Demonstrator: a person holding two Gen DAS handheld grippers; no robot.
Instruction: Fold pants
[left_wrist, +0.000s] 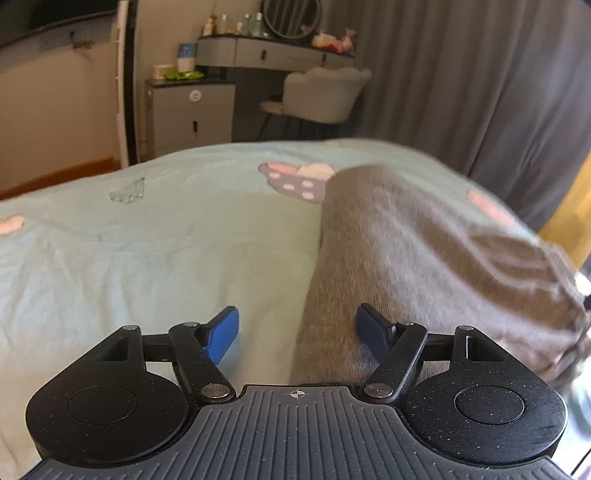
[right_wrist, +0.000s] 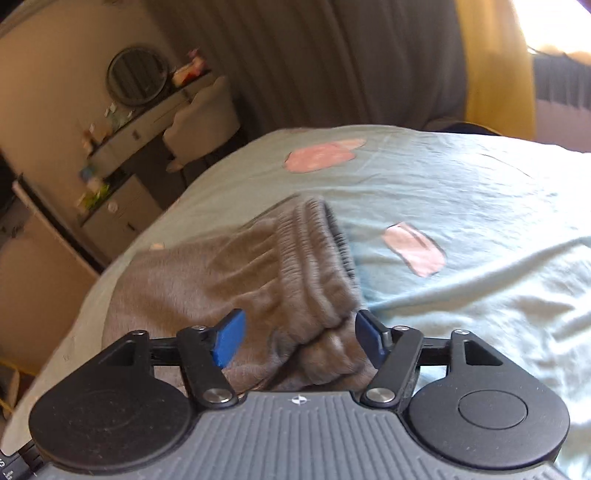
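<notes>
Pants (left_wrist: 399, 251) on bedsheet (left_wrist: 147, 240), between both parted tongs, ungripped

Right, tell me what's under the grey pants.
The grey pants lie on the light blue bedsheet, which shows all round them. A printed patch disappears partly beneath the leg end; whatever else lies beneath is covered.

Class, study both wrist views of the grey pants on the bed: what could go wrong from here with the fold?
1. The right gripper stands open with bunched waistband cloth of the grey pants between its pads, unclamped; the cloth may slip away if the hand lifts.
2. The left gripper is open astride the pant leg's edge; closing here could pinch the light blue sheet too.
3. The waistband lies rumpled, so the fold may come out uneven.
</notes>
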